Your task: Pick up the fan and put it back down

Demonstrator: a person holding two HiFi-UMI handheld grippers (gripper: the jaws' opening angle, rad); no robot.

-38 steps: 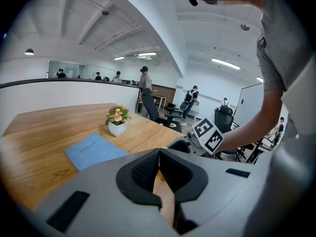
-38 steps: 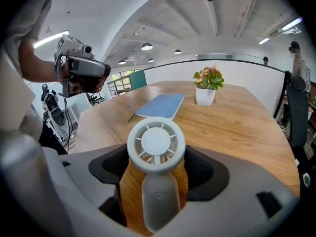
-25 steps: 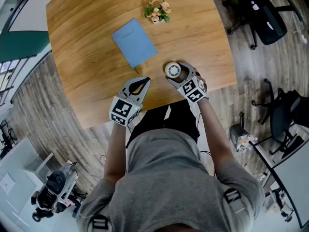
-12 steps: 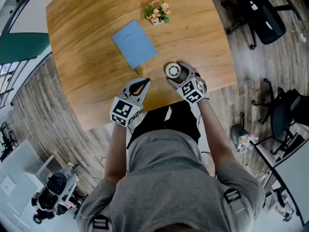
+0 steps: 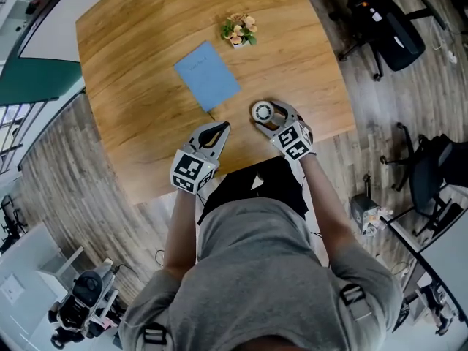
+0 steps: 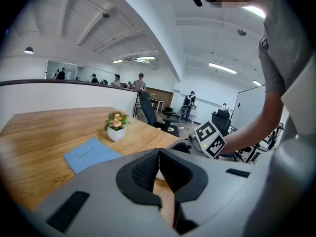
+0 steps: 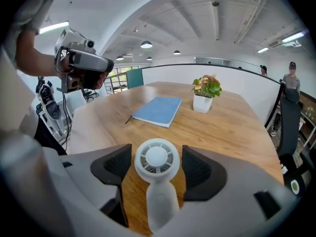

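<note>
Head view, fan (image 5: 262, 111) at near edge of wooden table (image 5: 146, 64), within right gripper (image 5: 268, 115), left gripper (image 5: 219, 126) well apart, left gripper view, jaws together, empty, right gripper view, jaws just closing, fan head between pads, slim gaps either side

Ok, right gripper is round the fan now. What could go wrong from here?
1. The right gripper has just been closing its jaws round the fan, but gaps still show on both sides of its round head. Lifting now would probably leave it behind.
2. The pads will meet a curved rim, so the fan may twist or squirt out.
3. It sits near the table edge, so a slip could send it over.
</note>
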